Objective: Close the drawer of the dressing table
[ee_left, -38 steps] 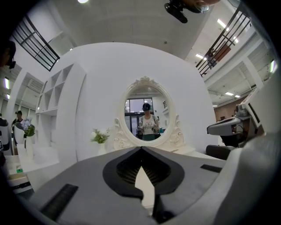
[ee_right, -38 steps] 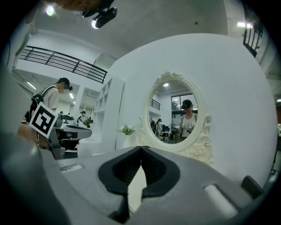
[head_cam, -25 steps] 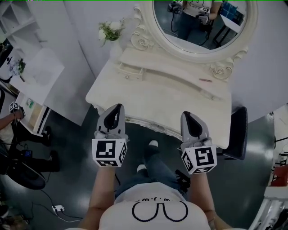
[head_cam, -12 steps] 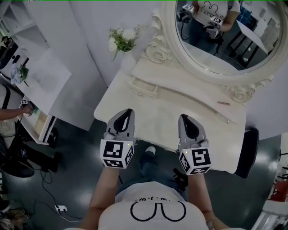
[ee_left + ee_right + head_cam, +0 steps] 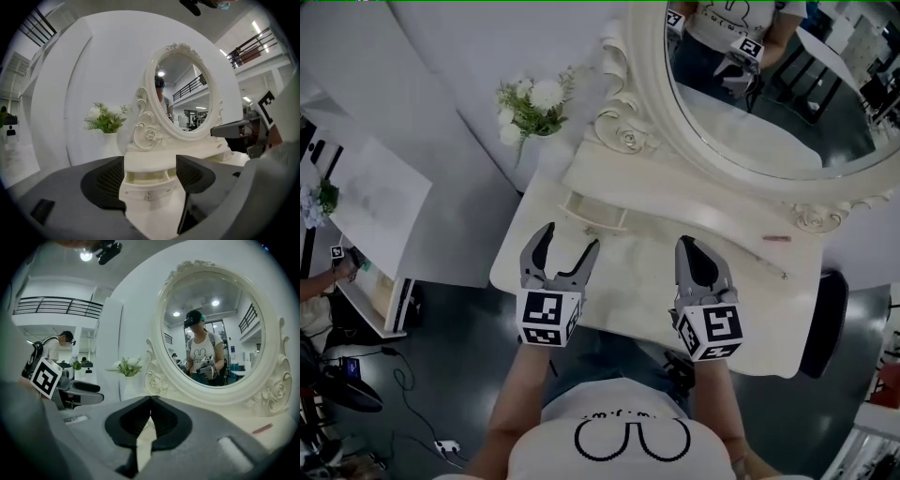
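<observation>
Open drawer [image 5: 598,214] ahead, left end of bench [image 5: 642,270].
Drawer sits pulled out below the mirror [image 5: 750,94]; left hand-held gripper [image 5: 570,239] jaws opening, empty, short of it; right hand-held gripper [image 5: 692,246] closed, empty. Push the front squarely at its knob [image 5: 146,196].

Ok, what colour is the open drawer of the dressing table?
The drawer is cream white, like the dressing table; the left gripper view shows it best.
</observation>
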`<state>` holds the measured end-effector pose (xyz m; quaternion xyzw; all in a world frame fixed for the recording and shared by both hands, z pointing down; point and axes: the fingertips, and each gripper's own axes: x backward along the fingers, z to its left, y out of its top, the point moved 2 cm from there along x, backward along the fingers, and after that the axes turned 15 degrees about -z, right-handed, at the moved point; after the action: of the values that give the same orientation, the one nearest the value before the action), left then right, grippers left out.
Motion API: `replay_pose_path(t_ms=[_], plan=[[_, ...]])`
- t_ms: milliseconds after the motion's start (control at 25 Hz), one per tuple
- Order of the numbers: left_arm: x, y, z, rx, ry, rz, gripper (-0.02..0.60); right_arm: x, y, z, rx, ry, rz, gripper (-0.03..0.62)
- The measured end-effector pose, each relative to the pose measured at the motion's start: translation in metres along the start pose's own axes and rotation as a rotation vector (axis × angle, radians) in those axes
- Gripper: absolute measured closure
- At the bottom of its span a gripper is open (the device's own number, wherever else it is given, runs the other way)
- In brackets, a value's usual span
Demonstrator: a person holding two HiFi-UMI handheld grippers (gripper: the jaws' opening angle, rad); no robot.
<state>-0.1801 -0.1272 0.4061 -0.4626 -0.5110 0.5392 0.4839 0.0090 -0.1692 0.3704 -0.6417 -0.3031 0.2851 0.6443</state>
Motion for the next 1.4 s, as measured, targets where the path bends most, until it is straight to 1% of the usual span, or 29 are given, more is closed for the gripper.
replay_pose_path(t_ms=[160, 280, 400, 480, 600, 680, 880, 1040, 1080, 1160, 1400], plan=[[-0.016, -0.025, 0.008, 0.014, -0.001, 0.049, 0.244, -0.01, -0.015, -0.003, -0.008, -0.013, 0.038, 0.595], [-0.022, -0.042, 0.008, 0.026, -0.033, 0.092, 0.248, -0.008, -0.025, -0.006, -0.022, -0.039, 0.069, 0.595], [-0.026, -0.057, 0.011, 0.019, -0.059, 0.136, 0.266, -0.007, -0.032, -0.006, -0.039, -0.066, 0.091, 0.595], [-0.028, -0.069, 0.01, 0.027, -0.089, 0.163, 0.276, -0.006, -0.037, -0.006, -0.044, -0.086, 0.106, 0.595], [-0.03, -0.091, 0.007, 0.037, -0.134, 0.221, 0.295, -0.004, -0.044, -0.009, -0.048, -0.133, 0.125, 0.595], [-0.032, -0.104, 0.008, 0.032, -0.147, 0.257, 0.319, -0.002, -0.048, -0.01, -0.059, -0.167, 0.137, 0.595], [-0.039, -0.139, 0.015, -0.012, -0.122, 0.329, 0.365, 0.001, -0.063, -0.012, -0.067, -0.212, 0.169, 0.596], [-0.045, -0.155, 0.013, -0.015, -0.11, 0.352, 0.391, 0.005, -0.073, -0.009, -0.068, -0.226, 0.195, 0.595], [-0.046, -0.156, 0.013, -0.017, -0.1, 0.352, 0.405, 0.006, -0.075, -0.009, -0.066, -0.229, 0.201, 0.595], [-0.048, -0.157, 0.014, -0.021, -0.077, 0.352, 0.482, 0.009, -0.075, -0.009, -0.061, -0.235, 0.211, 0.595], [-0.047, -0.157, 0.014, -0.01, -0.073, 0.372, 0.486, 0.011, -0.071, -0.01, -0.049, -0.24, 0.214, 0.595]])
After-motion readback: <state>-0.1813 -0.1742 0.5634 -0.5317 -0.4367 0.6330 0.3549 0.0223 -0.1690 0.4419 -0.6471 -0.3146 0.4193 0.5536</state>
